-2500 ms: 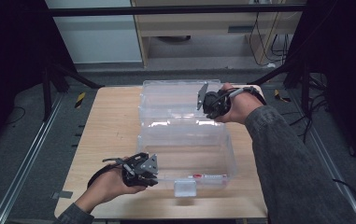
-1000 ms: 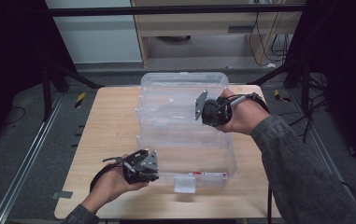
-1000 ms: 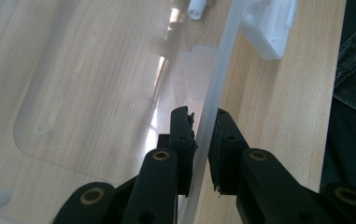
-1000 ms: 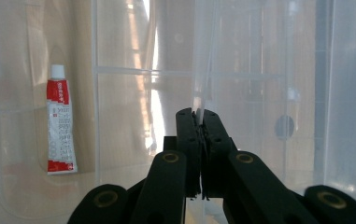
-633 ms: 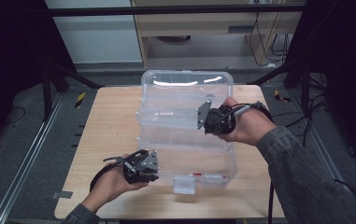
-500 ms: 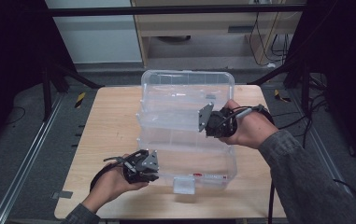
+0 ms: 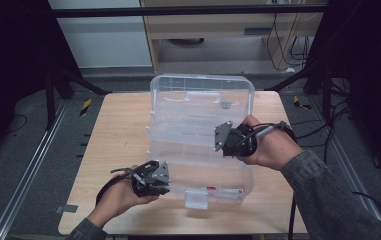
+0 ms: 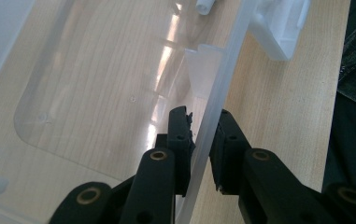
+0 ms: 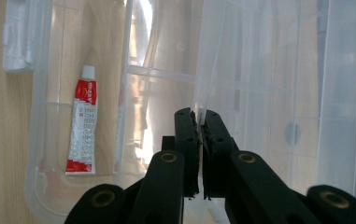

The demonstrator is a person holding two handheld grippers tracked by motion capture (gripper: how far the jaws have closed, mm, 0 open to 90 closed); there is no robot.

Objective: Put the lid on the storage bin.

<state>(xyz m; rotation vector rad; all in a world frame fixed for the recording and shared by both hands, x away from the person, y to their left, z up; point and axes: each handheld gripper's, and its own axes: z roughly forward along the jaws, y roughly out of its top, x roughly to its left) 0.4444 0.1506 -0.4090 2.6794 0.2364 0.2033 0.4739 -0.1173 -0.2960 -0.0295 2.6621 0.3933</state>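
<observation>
— Box [image 7: 198, 165] first: where do we have it?

— We see the clear plastic box in the middle of the wooden table [image 7: 113, 130], its white latch [image 7: 196, 199] on the wall nearest the person. The lid [image 7: 203, 102] stands raised, tilted up from the far side of the box.

— And our right gripper [image 9: 196, 123] against that lid?

— Its jaws are pinched tight on the lid's thin clear edge, which runs up from between the black pads. In the high view the right gripper [image 7: 234, 141] sits at the lid's right side, above the box's right half.

— Left gripper [image 8: 202, 140]?

— It straddles the box's front wall: one jaw inside, one outside, drawn in narrow around the rim. We see a thin gap at the outer pad, so we cannot tell whether it truly presses. From above, the left gripper [image 7: 150, 177] is at the box's near-left corner.

— Anything inside the box?

— A red and white tube [image 9: 83, 126] lies flat on the box floor, close to the latch wall.
</observation>
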